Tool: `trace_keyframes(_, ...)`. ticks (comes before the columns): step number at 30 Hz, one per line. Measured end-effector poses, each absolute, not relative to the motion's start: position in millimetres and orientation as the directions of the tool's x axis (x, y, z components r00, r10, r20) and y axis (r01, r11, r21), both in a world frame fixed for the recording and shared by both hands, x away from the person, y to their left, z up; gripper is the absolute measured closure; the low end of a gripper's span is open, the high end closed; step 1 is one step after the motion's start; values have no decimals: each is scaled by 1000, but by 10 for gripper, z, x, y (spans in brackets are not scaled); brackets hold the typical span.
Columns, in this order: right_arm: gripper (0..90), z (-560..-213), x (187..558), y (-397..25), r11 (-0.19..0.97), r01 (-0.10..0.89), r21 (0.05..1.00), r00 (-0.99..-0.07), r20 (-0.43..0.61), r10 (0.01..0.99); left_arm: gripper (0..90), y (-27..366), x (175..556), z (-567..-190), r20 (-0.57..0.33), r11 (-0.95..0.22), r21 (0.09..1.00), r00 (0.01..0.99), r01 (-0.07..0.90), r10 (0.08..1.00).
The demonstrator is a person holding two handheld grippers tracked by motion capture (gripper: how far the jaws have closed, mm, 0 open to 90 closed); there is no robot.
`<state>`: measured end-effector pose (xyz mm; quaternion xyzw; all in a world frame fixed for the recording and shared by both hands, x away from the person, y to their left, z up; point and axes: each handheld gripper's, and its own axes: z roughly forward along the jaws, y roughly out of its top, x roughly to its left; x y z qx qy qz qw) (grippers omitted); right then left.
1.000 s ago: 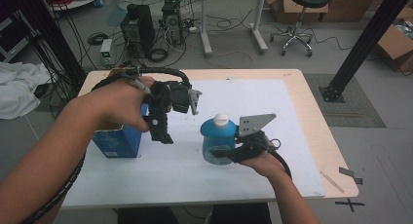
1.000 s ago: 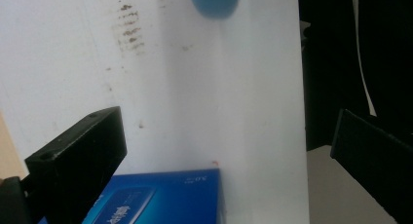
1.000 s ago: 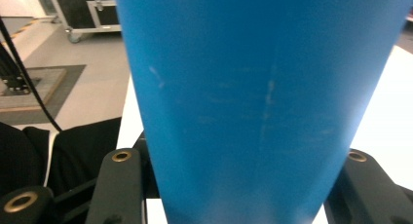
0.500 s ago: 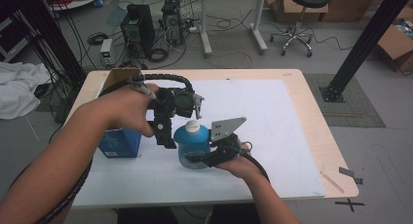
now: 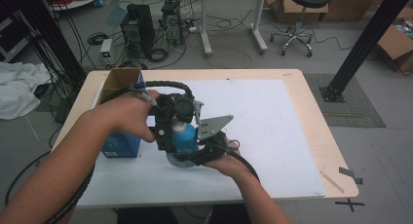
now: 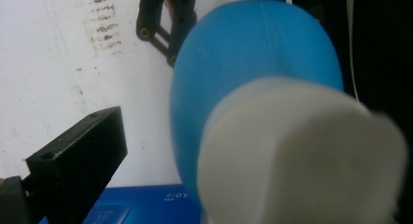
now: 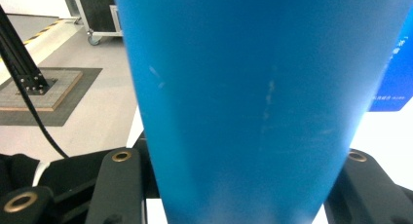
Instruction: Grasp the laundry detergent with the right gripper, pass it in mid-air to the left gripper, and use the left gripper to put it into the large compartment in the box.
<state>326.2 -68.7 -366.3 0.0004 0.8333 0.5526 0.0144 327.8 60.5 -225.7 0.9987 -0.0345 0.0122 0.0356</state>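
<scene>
Item: blue bottle [image 5: 185,136], white cap [image 6: 297,156], table centre, box [image 5: 119,136] at 9 o'clock.
R gripper [image 5: 195,153]: clamped on body.
L gripper [image 5: 170,121]: jaws apart round cap.
Handling: prob. light, stiff plastic, smooth/slippery; grip low body, cap for twisting.

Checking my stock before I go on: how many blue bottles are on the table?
1. The blue bottle is near the table's middle, clamped by the right gripper, with the left gripper around its white cap. The cardboard box could hide more.
</scene>
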Motion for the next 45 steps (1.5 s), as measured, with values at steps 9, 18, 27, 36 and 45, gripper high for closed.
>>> trace_keyframes(9,457,-3665,3255,-588,385,0,923,-1000,-11,25,21,572,3218,-2305,35,-994,64,995,-92,-90)
trace_keyframes(18,457,-3693,3256,-578,383,4,924,-1000,-8,30,107,582,3239,-2340,26,-996,36,997,-79,-78)
trace_keyframes(27,457,-3713,3257,-579,385,7,923,-999,-8,37,160,577,3237,-2361,22,-996,46,997,-80,-79)
trace_keyframes(36,457,-3717,3261,-581,387,3,922,-999,-14,42,200,592,3248,-2362,53,-996,46,996,-75,-72)
trace_keyframes(45,457,-3723,3264,-572,393,3,920,-999,-16,44,250,602,3244,-2369,67,-996,49,995,-75,-71)
